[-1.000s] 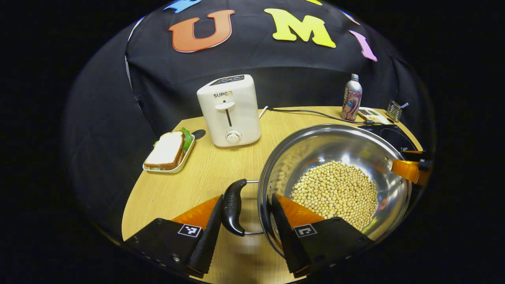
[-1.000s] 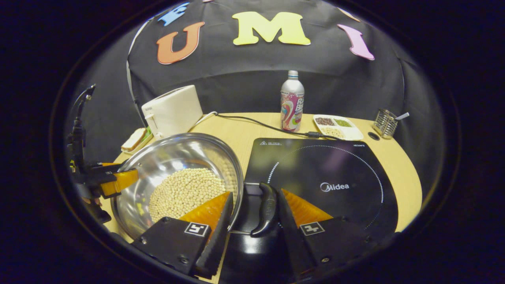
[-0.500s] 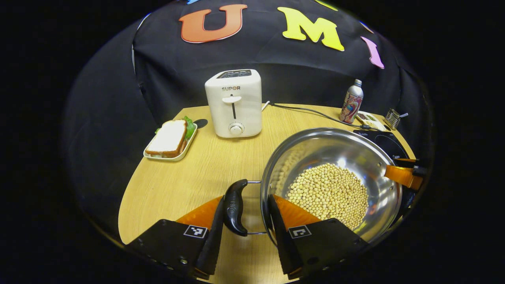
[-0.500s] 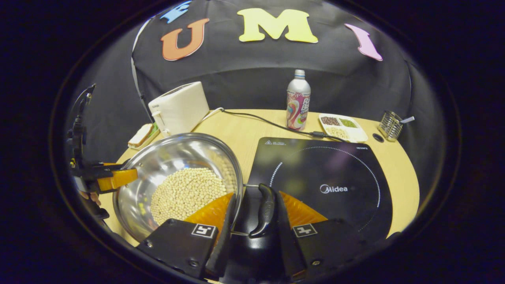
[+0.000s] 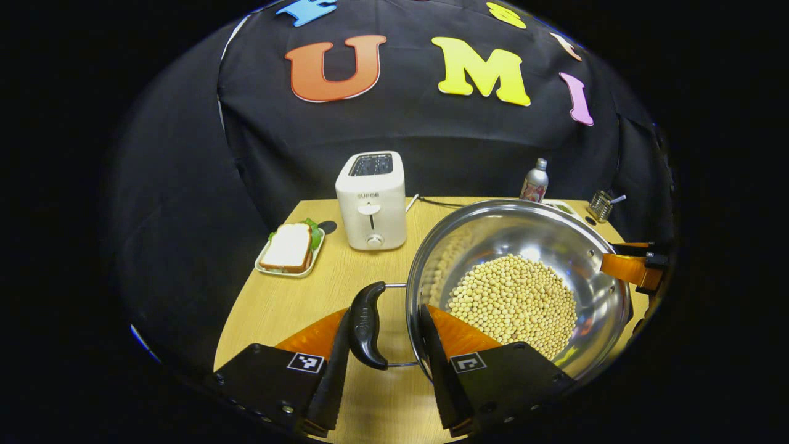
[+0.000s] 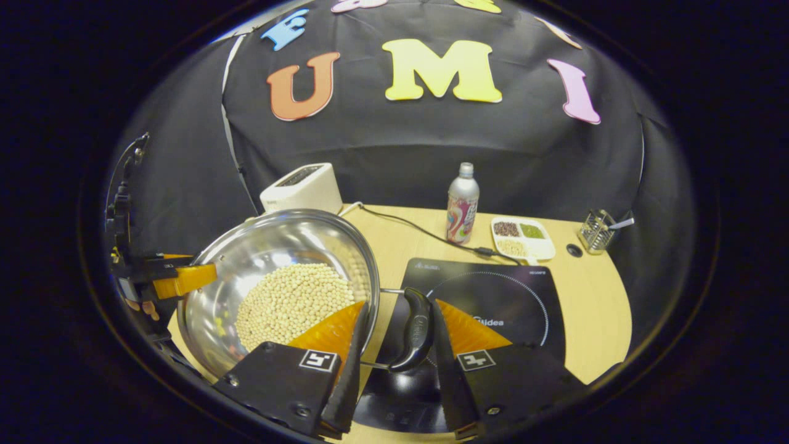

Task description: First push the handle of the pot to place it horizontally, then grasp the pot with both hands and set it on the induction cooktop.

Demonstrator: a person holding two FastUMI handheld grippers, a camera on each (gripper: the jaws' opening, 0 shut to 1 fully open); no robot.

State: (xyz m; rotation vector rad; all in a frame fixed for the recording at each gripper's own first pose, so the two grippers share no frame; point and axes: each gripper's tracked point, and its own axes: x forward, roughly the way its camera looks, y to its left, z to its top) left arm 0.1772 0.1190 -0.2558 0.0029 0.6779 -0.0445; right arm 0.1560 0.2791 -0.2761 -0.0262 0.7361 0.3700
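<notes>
Right gripper view shows my right tool (image 6: 394, 364) straddling the pot's (image 6: 277, 290) right handle (image 6: 416, 330), the outer finger against it and the inner against the rim, the induction cooktop (image 6: 493, 302) lying just right, below the raised pot. My left tool (image 5: 385, 364) grips the left handle (image 5: 366, 324) likewise. I judge a short rightward carry remains; bottle (image 6: 462, 203) and toaster (image 5: 371, 200) stand far back, clear on the desk (image 5: 296, 296).
</notes>
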